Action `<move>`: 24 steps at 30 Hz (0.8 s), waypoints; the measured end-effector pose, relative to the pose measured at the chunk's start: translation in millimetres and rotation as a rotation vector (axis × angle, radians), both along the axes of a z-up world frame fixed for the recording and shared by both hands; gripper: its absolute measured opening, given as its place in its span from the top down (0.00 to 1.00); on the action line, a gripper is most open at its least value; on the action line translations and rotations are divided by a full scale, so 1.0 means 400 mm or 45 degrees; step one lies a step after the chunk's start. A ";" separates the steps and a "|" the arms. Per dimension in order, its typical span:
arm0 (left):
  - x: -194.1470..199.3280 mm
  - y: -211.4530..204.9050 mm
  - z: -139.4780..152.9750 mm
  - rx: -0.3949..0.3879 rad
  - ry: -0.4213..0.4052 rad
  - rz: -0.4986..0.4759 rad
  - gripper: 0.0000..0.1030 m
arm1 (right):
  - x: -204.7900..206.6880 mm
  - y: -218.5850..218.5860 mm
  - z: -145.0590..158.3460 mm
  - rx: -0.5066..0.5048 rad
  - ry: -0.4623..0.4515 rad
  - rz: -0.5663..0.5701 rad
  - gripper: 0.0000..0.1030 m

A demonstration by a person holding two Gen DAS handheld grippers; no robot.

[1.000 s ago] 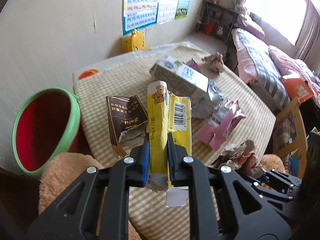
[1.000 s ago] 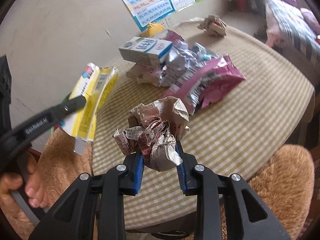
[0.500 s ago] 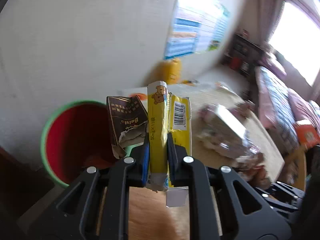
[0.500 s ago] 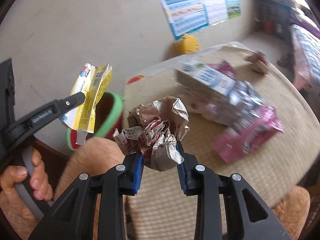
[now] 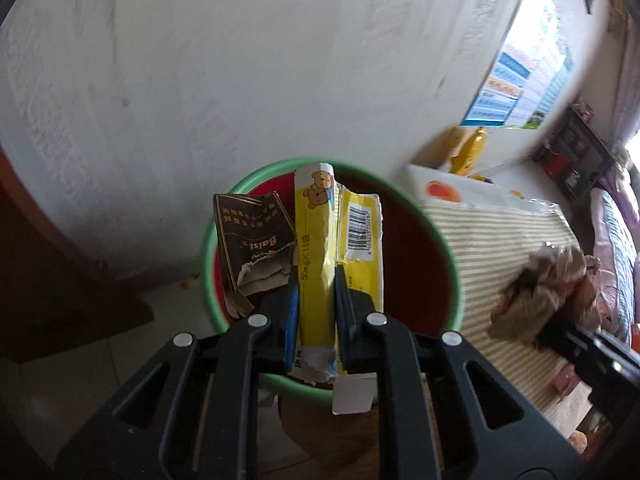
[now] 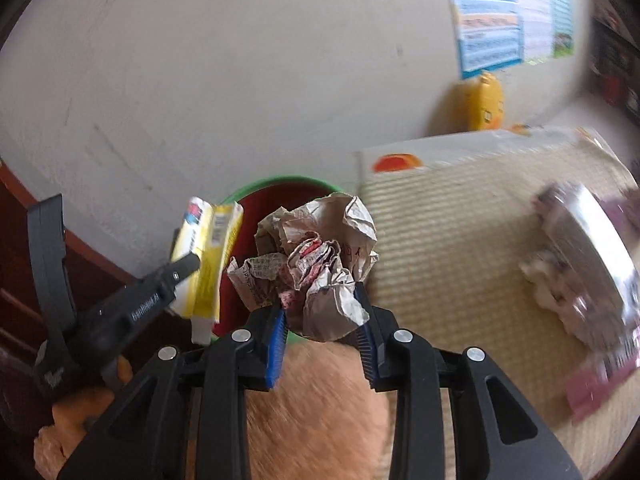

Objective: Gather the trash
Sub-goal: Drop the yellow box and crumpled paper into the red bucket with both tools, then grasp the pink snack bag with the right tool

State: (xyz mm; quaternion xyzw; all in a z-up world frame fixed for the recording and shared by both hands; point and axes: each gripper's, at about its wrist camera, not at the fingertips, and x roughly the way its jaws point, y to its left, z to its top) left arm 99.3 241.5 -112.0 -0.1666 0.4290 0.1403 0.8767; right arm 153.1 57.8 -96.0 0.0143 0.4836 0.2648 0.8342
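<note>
Our left gripper (image 5: 314, 312) is clamped on a yellow wrapper (image 5: 316, 256) sticking out at twelve o'clock over the bin (image 5: 450, 256), while our right gripper (image 6: 322, 320) pinches a paper wad (image 6: 320, 264).

Both cams ride on the grippers and look forward and steeply down along the fingers. The left one sits almost right over the bin (image 5: 448, 256), close in, wall behind and the table (image 5: 500, 256) off to its right. The right cam hangs a bit further back over a furry seat (image 6: 320, 392), facing the same wall. Both catch the bin (image 6: 280, 184), the table edge (image 6: 460, 216), the poster (image 6: 488, 32) and yellow toy (image 6: 486, 100), and each sees the other gripper.
</note>
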 end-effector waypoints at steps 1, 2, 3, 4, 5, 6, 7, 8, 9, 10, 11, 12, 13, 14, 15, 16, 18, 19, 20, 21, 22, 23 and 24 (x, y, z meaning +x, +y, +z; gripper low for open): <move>-0.006 0.008 -0.006 -0.005 0.008 0.013 0.85 | 0.007 0.014 -0.006 0.000 0.003 0.009 0.70; -0.009 0.017 -0.011 -0.008 0.014 0.027 0.85 | 0.015 0.028 -0.011 0.007 0.006 0.018 0.69; -0.011 0.025 -0.015 -0.013 0.020 0.043 0.84 | 0.025 0.036 -0.016 0.010 0.008 0.024 0.64; -0.014 0.031 -0.017 -0.013 0.029 0.070 0.82 | 0.033 0.048 -0.021 0.013 0.009 0.032 0.51; -0.017 0.039 -0.017 -0.019 0.031 0.091 0.73 | 0.035 0.052 -0.020 0.011 0.003 0.030 0.45; -0.021 0.048 -0.019 -0.040 0.025 0.108 0.64 | 0.034 0.051 -0.020 0.014 -0.007 0.024 0.39; -0.023 0.054 -0.019 -0.058 0.015 0.117 0.63 | 0.032 0.049 -0.019 0.024 -0.012 0.019 0.40; -0.023 0.054 -0.017 -0.053 0.011 0.120 0.63 | 0.030 0.041 -0.021 0.032 -0.007 0.014 0.40; -0.016 0.048 -0.014 -0.038 0.014 0.112 0.63 | 0.025 0.031 -0.023 0.034 -0.001 0.006 0.40; -0.012 0.041 -0.013 -0.028 0.015 0.104 0.63 | 0.012 0.013 -0.023 0.037 0.007 -0.011 0.40; -0.009 0.032 -0.011 -0.022 0.015 0.091 0.63 | 0.001 -0.006 -0.023 0.040 0.010 -0.030 0.40; -0.007 0.025 -0.011 -0.022 0.014 0.082 0.63 | -0.008 -0.044 -0.027 0.041 0.013 -0.070 0.39; -0.005 0.011 -0.007 -0.020 0.011 0.067 0.63 | -0.016 -0.074 -0.028 0.039 0.014 -0.106 0.38; -0.001 0.000 -0.005 -0.016 0.009 0.053 0.63 | -0.024 -0.116 -0.031 0.036 0.017 -0.156 0.38; 0.002 -0.018 0.002 -0.006 -0.001 0.035 0.63 | -0.031 -0.151 -0.034 0.031 0.017 -0.199 0.38; 0.006 -0.029 0.008 0.000 -0.017 0.028 0.63 | -0.042 -0.206 -0.037 0.021 0.009 -0.263 0.38; 0.009 -0.058 0.029 0.003 -0.059 0.006 0.63 | -0.062 -0.313 -0.043 -0.030 -0.021 -0.401 0.37; 0.016 -0.068 0.037 0.003 -0.070 -0.010 0.63 | -0.073 -0.369 -0.050 -0.066 -0.032 -0.483 0.36; 0.020 -0.085 0.045 0.007 -0.082 -0.028 0.63 | -0.084 -0.433 -0.061 -0.096 -0.030 -0.584 0.36; 0.025 -0.108 0.053 0.013 -0.095 -0.054 0.63 | -0.092 -0.481 -0.066 -0.106 -0.018 -0.664 0.35; 0.029 -0.126 0.058 0.013 -0.101 -0.074 0.63 | -0.099 -0.539 -0.077 -0.098 0.010 -0.766 0.33; 0.032 -0.143 0.059 0.009 -0.102 -0.091 0.63 | -0.108 -0.603 -0.089 -0.068 0.050 -0.885 0.32; 0.037 -0.163 0.058 -0.002 -0.099 -0.113 0.63 | -0.116 -0.649 -0.100 -0.035 0.077 -0.970 0.28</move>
